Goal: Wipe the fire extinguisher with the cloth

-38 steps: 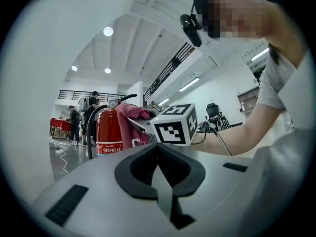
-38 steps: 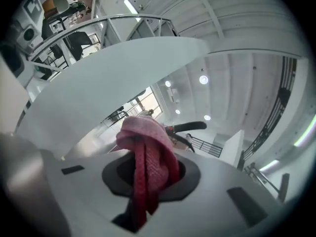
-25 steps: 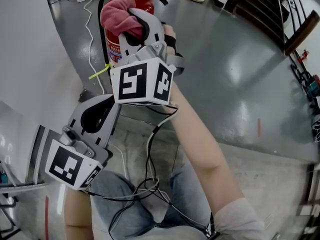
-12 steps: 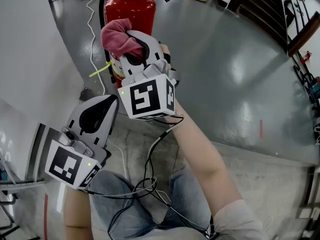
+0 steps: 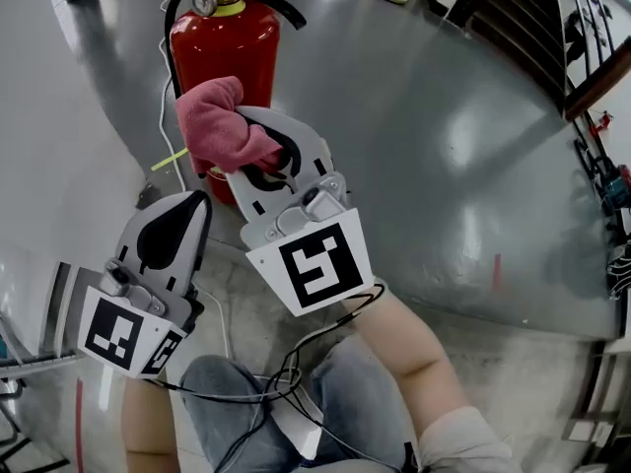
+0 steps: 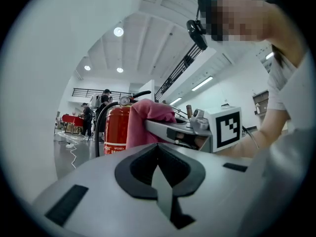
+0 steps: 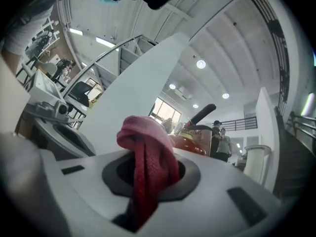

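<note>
A red fire extinguisher (image 5: 225, 57) with a black hose and gauge stands on the grey floor at the upper left. My right gripper (image 5: 242, 141) is shut on a bunched pink cloth (image 5: 212, 126), held just in front of the extinguisher's lower body; contact cannot be told. In the right gripper view the cloth (image 7: 148, 159) fills the shut jaws, with the extinguisher (image 7: 193, 141) right behind. My left gripper (image 5: 192, 205) sits lower left, jaws shut on nothing. Its own view shows the extinguisher (image 6: 116, 130) and the cloth (image 6: 150, 120) ahead.
A white wall or pillar (image 5: 59, 136) runs along the left. A white cable (image 5: 163, 106) trails on the floor beside the extinguisher. A dark staircase (image 5: 513, 18) is at the upper right. Black wires (image 5: 286, 372) hang over my lap.
My right gripper with the cloth has slid down the extinguisher from its top toward its lower body. The view shifted, so more of the extinguisher shows. The left gripper stayed low.
</note>
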